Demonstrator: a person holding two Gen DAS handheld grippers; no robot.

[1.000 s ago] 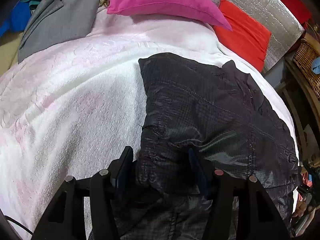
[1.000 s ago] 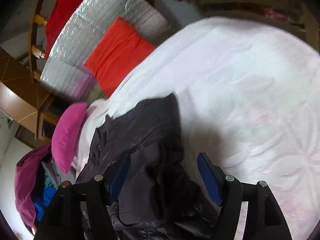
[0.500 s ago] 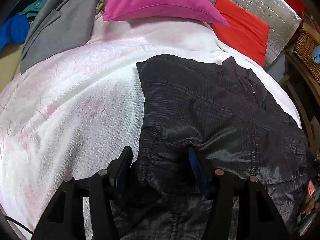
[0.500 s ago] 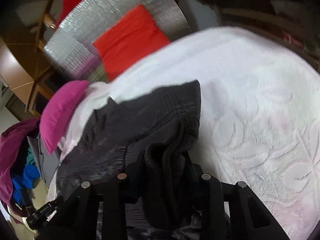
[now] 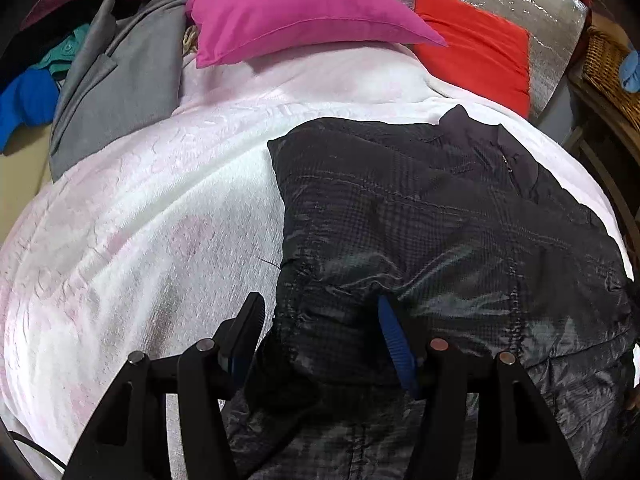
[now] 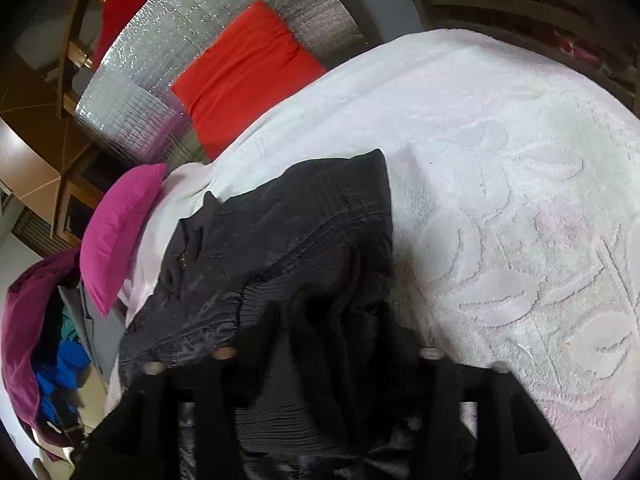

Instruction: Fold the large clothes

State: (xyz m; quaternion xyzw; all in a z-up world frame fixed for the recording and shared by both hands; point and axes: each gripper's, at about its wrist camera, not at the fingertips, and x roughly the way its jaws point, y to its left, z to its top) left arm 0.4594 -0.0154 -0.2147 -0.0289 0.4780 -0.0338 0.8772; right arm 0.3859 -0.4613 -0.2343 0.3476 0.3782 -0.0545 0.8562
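Black jacket (image 5: 440, 216) lies spread on the white-and-pink bedspread (image 5: 140, 220), collar end toward the headboard, near the red cushion (image 5: 476, 48). Left hand-held gripper (image 5: 320, 332): a puffed fold of the jacket's near edge fills the gap between its fingers; the blue pad of the right-side finger (image 5: 394, 344) presses into the fabric, the other finger sits at the fold's left flank, so it reads as gripping the jacket. Right hand-held gripper (image 6: 324, 336): jaws are opening, with a bunched ribbed part of the jacket (image 6: 280, 248) still between them; pad contact is hidden by dark cloth. Pink pillow (image 5: 296, 8) and a grey garment (image 5: 116, 92) lie at the bed's far side, apart from the jacket.
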